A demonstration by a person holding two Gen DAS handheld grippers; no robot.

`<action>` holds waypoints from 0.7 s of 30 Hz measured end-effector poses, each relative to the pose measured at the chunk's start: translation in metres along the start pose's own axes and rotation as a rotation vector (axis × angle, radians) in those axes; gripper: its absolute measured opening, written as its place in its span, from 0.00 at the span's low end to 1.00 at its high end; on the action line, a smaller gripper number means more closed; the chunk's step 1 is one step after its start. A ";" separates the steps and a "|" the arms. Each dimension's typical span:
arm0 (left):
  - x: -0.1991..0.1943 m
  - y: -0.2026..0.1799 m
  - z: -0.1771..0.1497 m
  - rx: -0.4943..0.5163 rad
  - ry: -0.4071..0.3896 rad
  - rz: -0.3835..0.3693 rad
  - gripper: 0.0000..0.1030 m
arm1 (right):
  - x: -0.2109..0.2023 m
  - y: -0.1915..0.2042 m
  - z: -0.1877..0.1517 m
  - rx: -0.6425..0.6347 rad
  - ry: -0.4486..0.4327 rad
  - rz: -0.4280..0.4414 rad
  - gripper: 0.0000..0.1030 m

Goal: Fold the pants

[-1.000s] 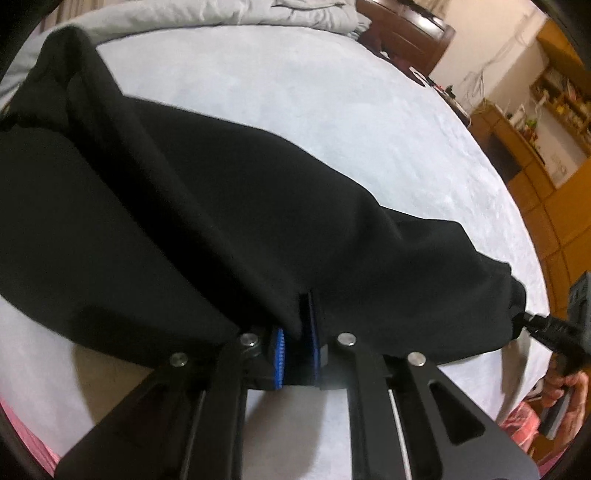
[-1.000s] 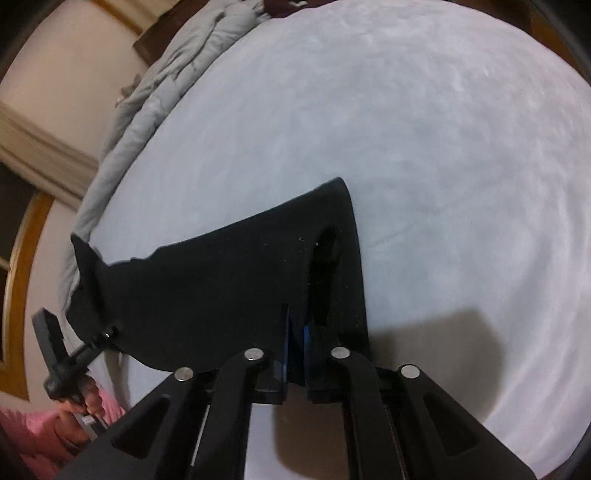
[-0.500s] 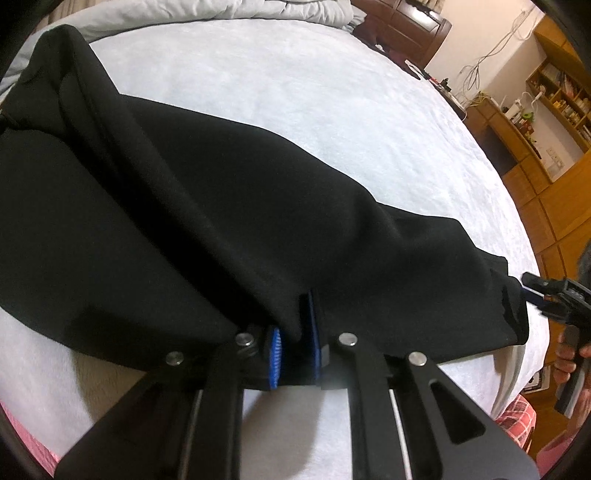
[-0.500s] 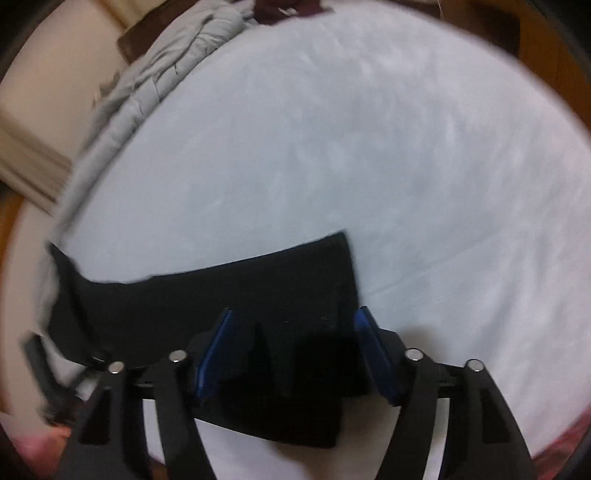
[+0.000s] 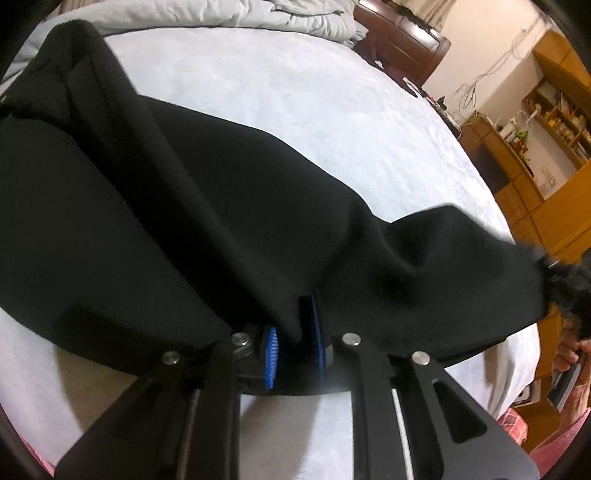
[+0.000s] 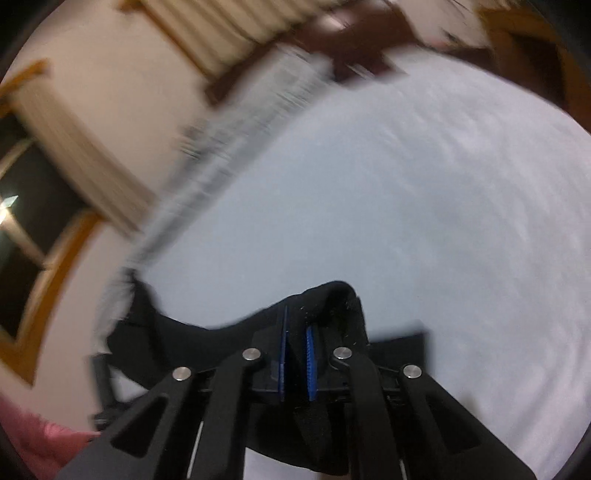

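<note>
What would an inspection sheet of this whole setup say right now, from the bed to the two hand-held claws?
Surface: pale bedsheet, mostly bare.
Job's things: black pants draped across the bed, partly lifted.
Clutter: rumpled grey blanket at the far edge.
Grippers: left gripper shut on pants; right gripper shut on pants, view blurred.
Cables: wires hanging on the far wall.
Surroundings: wooden shelves, dark headboard.

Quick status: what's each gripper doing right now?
Left gripper: closed, clamping a fold of the black pants.
Right gripper: closed on the pants' edge, lifted off the bed.
</note>
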State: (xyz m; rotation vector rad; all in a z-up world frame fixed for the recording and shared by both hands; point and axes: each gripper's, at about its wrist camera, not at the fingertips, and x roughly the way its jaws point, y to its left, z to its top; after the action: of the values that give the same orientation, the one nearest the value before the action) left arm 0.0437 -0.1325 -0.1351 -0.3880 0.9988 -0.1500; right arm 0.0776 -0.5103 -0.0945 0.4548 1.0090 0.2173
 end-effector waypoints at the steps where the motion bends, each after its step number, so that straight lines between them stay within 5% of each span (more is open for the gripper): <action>1: 0.000 -0.002 0.000 0.017 -0.004 0.003 0.16 | 0.016 -0.009 -0.006 0.014 0.051 -0.068 0.11; 4: 0.003 -0.009 0.000 0.056 -0.003 0.042 0.17 | 0.029 -0.012 -0.016 0.050 0.052 -0.070 0.13; 6: 0.004 -0.010 0.000 0.053 -0.002 0.049 0.18 | 0.018 0.000 -0.014 0.059 -0.002 -0.094 0.26; 9: 0.004 -0.011 0.000 0.052 0.001 0.050 0.19 | 0.001 0.041 -0.011 -0.045 -0.059 -0.213 0.30; 11: 0.003 -0.011 0.001 0.054 0.003 0.049 0.20 | 0.007 0.066 -0.016 -0.092 -0.059 -0.176 0.30; 14: 0.003 -0.010 0.002 0.045 0.006 0.047 0.21 | 0.039 0.121 -0.031 -0.137 0.070 0.041 0.30; 16: 0.003 -0.010 0.004 0.035 0.013 0.040 0.22 | 0.065 0.153 -0.047 -0.177 0.158 0.111 0.30; 21: 0.002 -0.001 0.017 0.016 0.060 -0.007 0.27 | 0.133 0.159 -0.068 -0.140 0.304 -0.006 0.28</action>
State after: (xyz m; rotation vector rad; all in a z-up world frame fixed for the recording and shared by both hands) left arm 0.0592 -0.1294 -0.1285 -0.3742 1.0550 -0.1762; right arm 0.0936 -0.3006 -0.1530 0.2953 1.2830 0.3575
